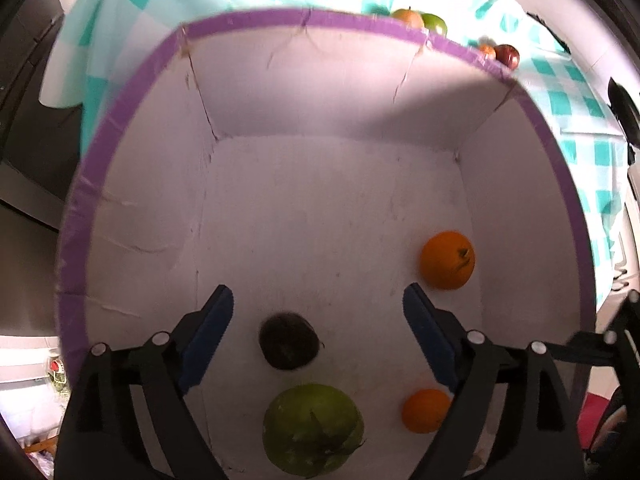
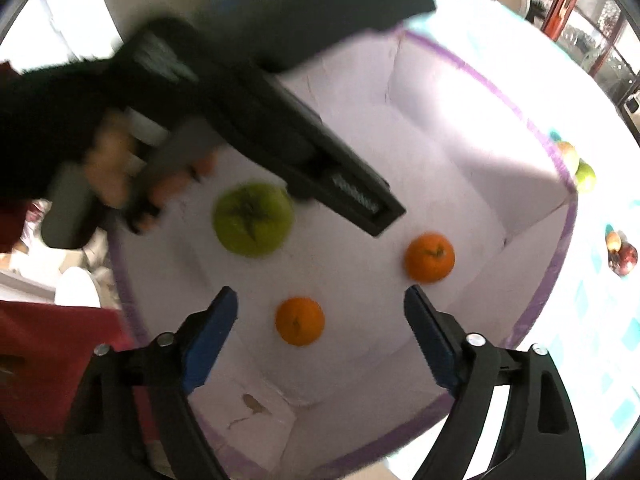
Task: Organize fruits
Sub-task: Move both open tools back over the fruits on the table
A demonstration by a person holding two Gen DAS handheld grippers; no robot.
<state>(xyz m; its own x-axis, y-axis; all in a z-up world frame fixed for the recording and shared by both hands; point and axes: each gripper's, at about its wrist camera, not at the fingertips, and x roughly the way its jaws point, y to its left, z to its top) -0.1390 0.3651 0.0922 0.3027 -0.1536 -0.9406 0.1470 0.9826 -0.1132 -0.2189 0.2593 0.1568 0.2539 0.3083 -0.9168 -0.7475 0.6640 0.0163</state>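
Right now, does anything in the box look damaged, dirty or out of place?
Two things. The white box has creased, cracked inner walls, and a brown stain marks its near corner in the right wrist view. The fruit looks intact; the dark round fruit is too shadowed to judge.

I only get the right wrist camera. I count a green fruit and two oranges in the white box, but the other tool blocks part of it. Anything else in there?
Observer: Yes, a dark fruit lies on the floor of the box, near the green fruit.
Operator: Is the other gripper holding it?
Observer: No. The left gripper is open; in its view the dark fruit sits between its fingers and touches neither.
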